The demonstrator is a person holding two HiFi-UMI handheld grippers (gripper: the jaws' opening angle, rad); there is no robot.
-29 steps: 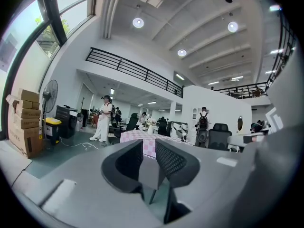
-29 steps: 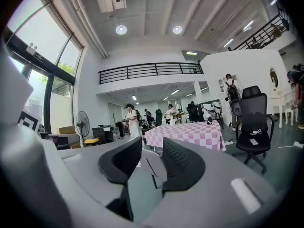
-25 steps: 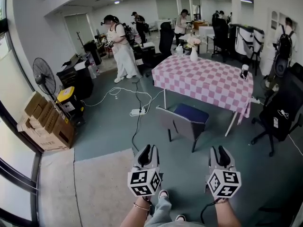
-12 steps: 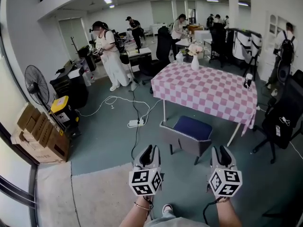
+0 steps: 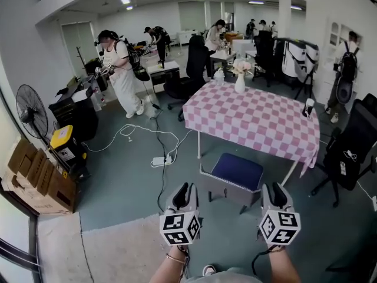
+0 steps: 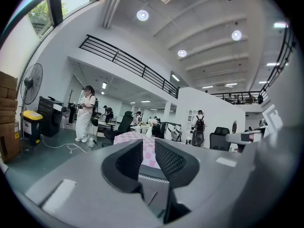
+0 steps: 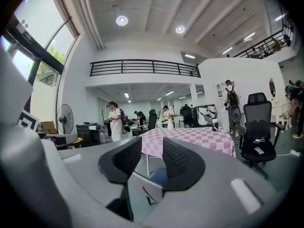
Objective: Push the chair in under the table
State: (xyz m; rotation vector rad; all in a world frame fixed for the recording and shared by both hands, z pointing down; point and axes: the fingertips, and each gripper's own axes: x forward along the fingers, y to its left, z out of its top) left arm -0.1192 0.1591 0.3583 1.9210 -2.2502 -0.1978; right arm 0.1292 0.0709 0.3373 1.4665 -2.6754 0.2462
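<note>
A chair with a blue seat [image 5: 237, 172] and a grey back [image 5: 227, 194] stands at the near side of the table [image 5: 259, 119], which has a pink checked cloth. The chair's seat is partly under the table edge. My left gripper [image 5: 184, 189] and right gripper [image 5: 275, 191] are held side by side just short of the chair back, both open and empty. The left gripper view looks between the jaws of the left gripper [image 6: 148, 148] at the chair back [image 6: 152, 191] and the table [image 6: 128, 137]. The right gripper [image 7: 152, 152] frames the blue seat [image 7: 159, 175] and the table [image 7: 199, 139].
A black office chair [image 5: 353, 146] stands right of the table. A power strip with cables [image 5: 159, 160] lies on the floor to the left. A fan [image 5: 29, 108], a yellow-lidded bin [image 5: 63, 146] and cardboard boxes [image 5: 32, 181] line the left wall. A person in white [image 5: 121, 78] stands beyond.
The whole view has advanced toward the table. The chair and table now sit closer to both grippers, which keep their side-by-side pose with jaws unchanged.
</note>
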